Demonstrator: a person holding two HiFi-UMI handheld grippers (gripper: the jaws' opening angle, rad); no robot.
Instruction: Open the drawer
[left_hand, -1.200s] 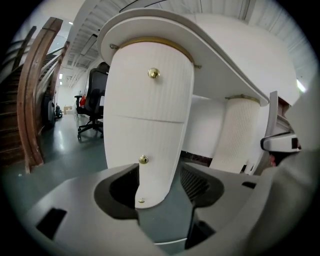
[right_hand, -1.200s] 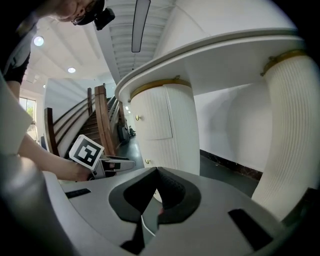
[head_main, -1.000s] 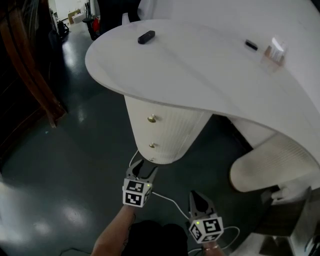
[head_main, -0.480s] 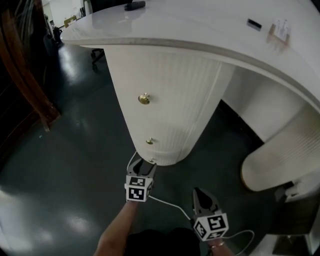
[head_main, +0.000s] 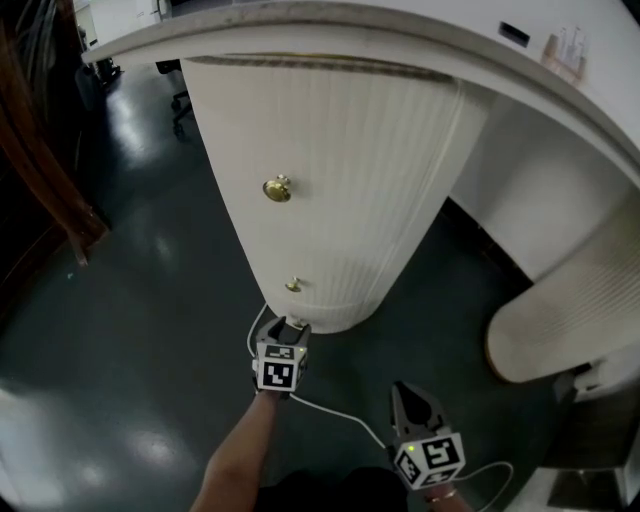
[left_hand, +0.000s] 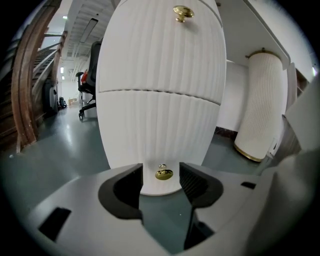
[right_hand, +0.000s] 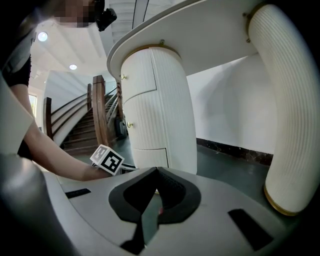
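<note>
Left claw (left_hand: 161, 176) lined up on the bottom drawer (left_hand: 159, 132)!
Jaws spread, brass knob (left_hand: 163, 173) framed between them for a pinch-and-pull; right claw (right_hand: 154, 192), clenched empty, hangs back clear of the drawer's path.

Dim, glare on the floor (head_main: 150, 430) (edges warped, perhaps soft).

left tongs (head_main: 286, 326): jaws apart, held forward | right tongs (head_main: 408, 393): jaws together
</note>
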